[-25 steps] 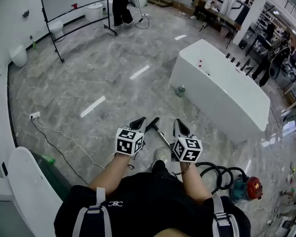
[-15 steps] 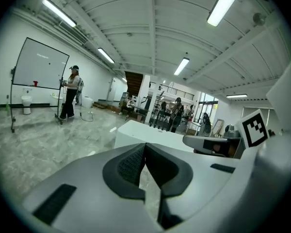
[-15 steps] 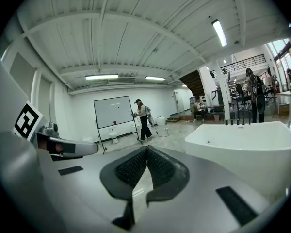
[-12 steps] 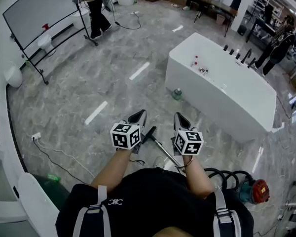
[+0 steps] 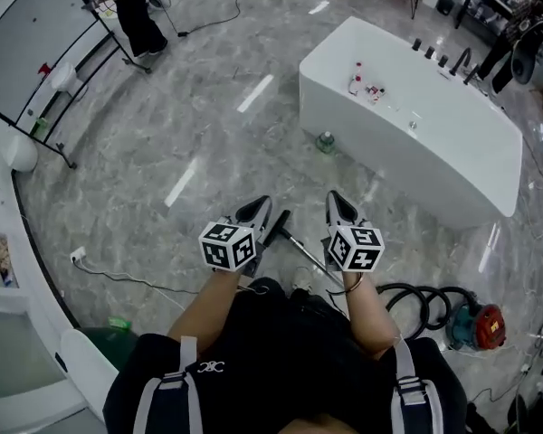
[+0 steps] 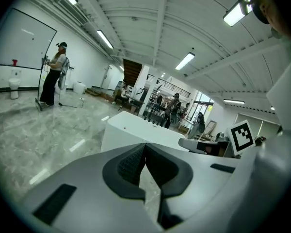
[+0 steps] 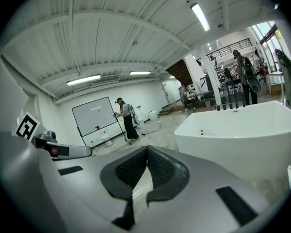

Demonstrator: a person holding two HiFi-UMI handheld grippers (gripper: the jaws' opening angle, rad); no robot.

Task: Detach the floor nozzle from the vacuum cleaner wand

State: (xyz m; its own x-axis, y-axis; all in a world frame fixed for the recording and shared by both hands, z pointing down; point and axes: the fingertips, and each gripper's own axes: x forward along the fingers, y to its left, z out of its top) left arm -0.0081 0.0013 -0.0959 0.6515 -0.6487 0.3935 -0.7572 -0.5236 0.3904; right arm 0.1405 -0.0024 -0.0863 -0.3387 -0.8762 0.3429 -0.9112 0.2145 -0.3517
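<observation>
In the head view the black floor nozzle [image 5: 277,226] lies on the grey marble floor, with the thin metal wand [image 5: 306,253] running back from it toward my body. My left gripper [image 5: 258,205] hangs just left of the nozzle and my right gripper [image 5: 337,201] just right of the wand, both above the floor and apart from it. Both are shut and hold nothing. In the left gripper view the left gripper's [image 6: 144,147] pads meet, as the right gripper's [image 7: 146,152] pads do in the right gripper view. Neither gripper view shows the nozzle.
A white bathtub [image 5: 452,165] stands ahead to the right, with a green bottle [image 5: 325,142] on the floor by its near corner. A black hose [image 5: 414,300] coils to a red and teal vacuum body [image 5: 478,325]. A socket and cable [image 5: 78,254] lie left. A person [image 5: 134,12] stands at a whiteboard [image 5: 23,39].
I have walked forward; the bathtub and bottle are nearer, and the whiteboard and the person there have slid toward the upper left. Both grippers came along, still shut, on either side of the nozzle.
</observation>
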